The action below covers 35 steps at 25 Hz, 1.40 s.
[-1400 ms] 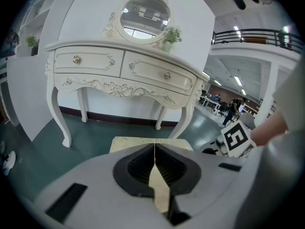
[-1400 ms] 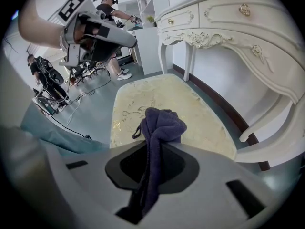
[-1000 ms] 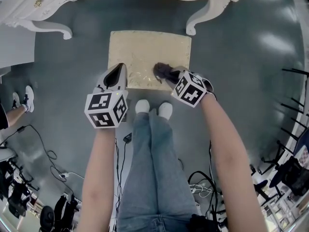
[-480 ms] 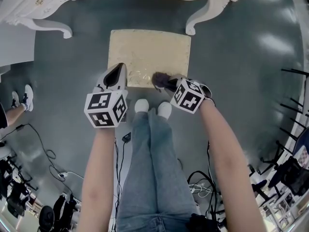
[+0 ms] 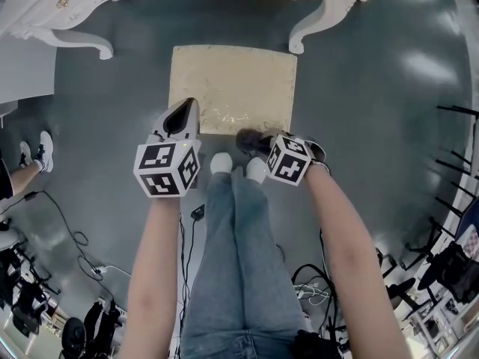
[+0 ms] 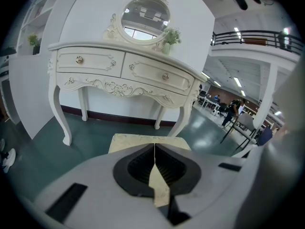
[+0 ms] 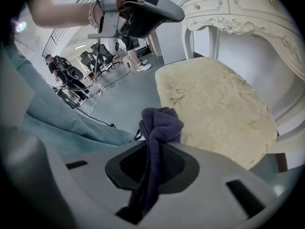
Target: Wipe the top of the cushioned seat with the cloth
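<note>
Grey-green polished floor (image 5: 112,103) fills most of the head view. Across the top of that frame runs a white carved dressing table with curved legs (image 5: 75,6). Below it, upper centre, sits the cream floral-brocade cushioned seat (image 5: 232,84), a plain rectangle seen from above. The person's blue-jeaned legs (image 5: 239,253) rise from the bottom edge, and the white shoes (image 5: 221,163) stand just beside the seat's near edge.

The left gripper (image 5: 187,109) hovers over the seat's lower-left corner, its jaws pressed together on nothing. In its own view only a pale strip of the seat shows behind them. The right gripper (image 5: 262,142) sits at the seat's lower-right edge, jaws pinching a dark purple bunched cloth (image 5: 251,139). In the right gripper view the wad (image 7: 161,123) hangs at the seat's near corner, seemingly over floor rather than on fabric, though contact cannot be told for sure.

This looks like the end of a wiping stroke at the near edge, or a pause off it. The next move likely calls for carrying the cloth up onto the cushion and pressing it flat before sweeping across.

The far edge lies close under the table's right leg (image 5: 314,21), so strokes there have little room. Left and right of the seat the floor is open, while the near edge is crowded by the shoes.
</note>
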Motion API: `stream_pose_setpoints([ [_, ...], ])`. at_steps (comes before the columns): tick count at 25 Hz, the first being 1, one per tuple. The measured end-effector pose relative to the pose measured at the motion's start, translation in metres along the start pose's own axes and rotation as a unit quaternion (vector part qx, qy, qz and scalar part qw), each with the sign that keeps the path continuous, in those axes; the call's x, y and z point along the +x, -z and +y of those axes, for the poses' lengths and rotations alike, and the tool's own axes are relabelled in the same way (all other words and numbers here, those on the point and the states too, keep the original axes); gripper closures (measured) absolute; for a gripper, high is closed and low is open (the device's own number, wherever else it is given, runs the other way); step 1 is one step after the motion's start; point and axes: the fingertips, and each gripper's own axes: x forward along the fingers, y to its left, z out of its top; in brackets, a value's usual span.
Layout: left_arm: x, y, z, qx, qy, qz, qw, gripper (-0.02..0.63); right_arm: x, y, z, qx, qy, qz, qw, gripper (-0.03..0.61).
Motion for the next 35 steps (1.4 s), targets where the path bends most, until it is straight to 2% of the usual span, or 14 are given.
stream_pose_setpoints([
  [9,-0.001,-0.003,0.009,-0.003,-0.006,0.0,1.0,0.609,-0.012,-0.009,0.006,0.037,0.005,-0.028,0.999,0.541],
  [15,-0.001,-0.014,0.015,-0.012,-0.006,-0.008,0.9999,0.609,-0.051,-0.035,-0.015,0.04,0.053,-0.081,0.994,0.541],
  [24,0.001,-0.028,0.029,-0.007,-0.007,-0.008,0.9999,0.609,-0.076,-0.062,-0.062,0.092,0.104,-0.128,0.982,0.541],
  [30,0.004,-0.038,0.041,-0.012,-0.014,-0.011,0.9998,0.609,-0.088,-0.084,-0.095,0.149,0.121,-0.173,0.966,0.54],
  [35,0.01,-0.043,0.05,-0.017,-0.017,-0.012,0.9996,0.609,-0.091,-0.097,-0.123,0.181,0.136,-0.19,0.955,0.54],
])
